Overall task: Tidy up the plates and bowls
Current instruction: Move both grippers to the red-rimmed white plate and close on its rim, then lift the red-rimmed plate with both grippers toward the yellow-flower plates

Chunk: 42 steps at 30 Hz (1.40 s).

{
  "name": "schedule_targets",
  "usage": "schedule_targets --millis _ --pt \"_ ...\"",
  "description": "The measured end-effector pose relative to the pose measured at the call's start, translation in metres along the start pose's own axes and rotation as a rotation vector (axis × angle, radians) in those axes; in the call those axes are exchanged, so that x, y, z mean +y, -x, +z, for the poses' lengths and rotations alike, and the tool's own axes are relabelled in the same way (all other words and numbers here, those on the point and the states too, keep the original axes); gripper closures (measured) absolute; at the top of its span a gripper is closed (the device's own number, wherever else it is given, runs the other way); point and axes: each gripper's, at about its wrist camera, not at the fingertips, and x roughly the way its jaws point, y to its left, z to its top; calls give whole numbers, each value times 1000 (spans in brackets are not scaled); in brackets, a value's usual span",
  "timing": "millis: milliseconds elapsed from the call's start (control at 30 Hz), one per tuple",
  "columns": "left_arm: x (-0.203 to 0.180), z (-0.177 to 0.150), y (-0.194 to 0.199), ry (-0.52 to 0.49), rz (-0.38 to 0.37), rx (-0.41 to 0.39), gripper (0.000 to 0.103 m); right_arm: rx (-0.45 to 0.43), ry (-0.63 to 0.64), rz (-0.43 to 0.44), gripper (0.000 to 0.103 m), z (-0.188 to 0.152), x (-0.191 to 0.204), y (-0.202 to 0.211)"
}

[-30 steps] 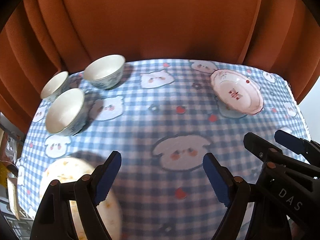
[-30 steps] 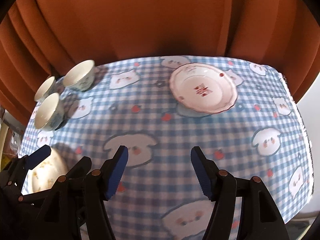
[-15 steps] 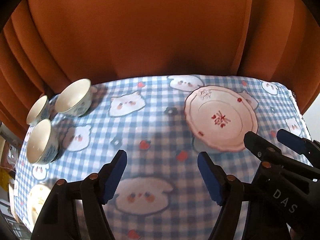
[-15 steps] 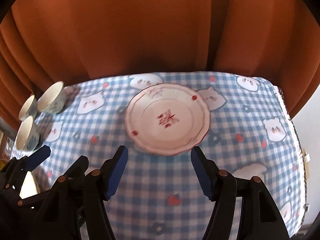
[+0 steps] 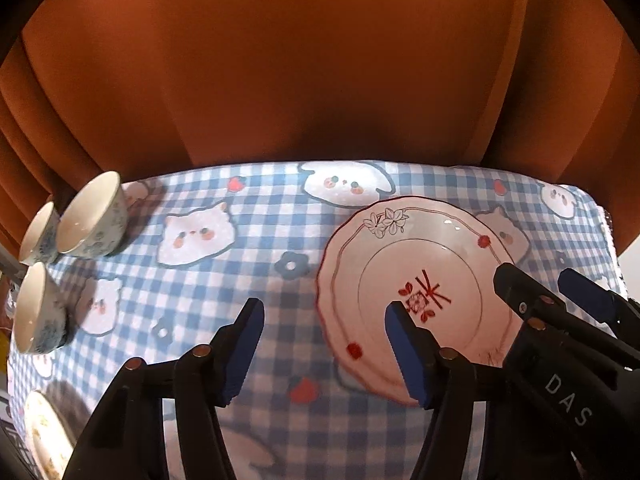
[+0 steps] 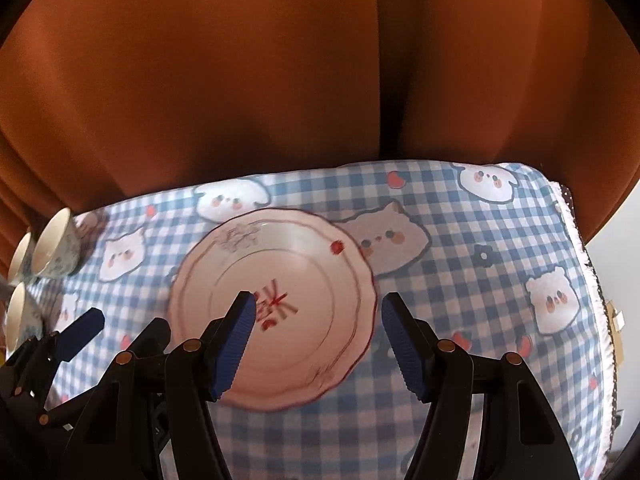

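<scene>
Behind the table hangs a rust-orange curtain [image 5: 320, 80], the largest surface in both views. Below it lies a blue-and-white checked tablecloth [image 5: 256, 248] printed with white cartoon animal faces, small flowers and red strawberries. On the cloth, right of centre in the left wrist view, sits a white plate [image 5: 420, 264] with a scalloped red-lined rim, a grey flower sprig at its far edge, small red berries on the rim and a red character-like motif in its well; I cannot read that mark. Three white bowls with blue floral outsides [image 5: 90, 216] stand grouped at the far left of the cloth, well apart from the plate. Part of another pale dish [image 5: 40, 432] shows at the lower left edge. The left gripper [image 5: 324, 344] has just been closing, yet its blue pads stand apart with nothing between them, one pad over the plate's near-left portion. The right gripper [image 6: 314, 342] also stands apart and empty, straddling the plate's right rim. Its housing, seen from the left wrist, bears white lettering "DAS".
</scene>
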Motion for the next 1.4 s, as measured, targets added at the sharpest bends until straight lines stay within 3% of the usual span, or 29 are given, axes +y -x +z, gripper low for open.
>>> schedule_targets --millis 233,600,900,1133,1400 --pt "-13 6 -36 -15 7 35 40 31 -5 -20 35 6 -13 -40" --pt "-19 8 -67 -3 -9 87 48 95 -16 3 52 7 -20 -82" --pt "-12 5 -66 -12 -3 103 53 105 36 -32 52 2 -10 -76" --pt "-5 -21 -50 -25 -1 128 53 145 -3 -12 52 -6 -11 -59" --pt "12 -60 -24 -23 7 163 53 193 -2 -7 52 -42 4 -30"
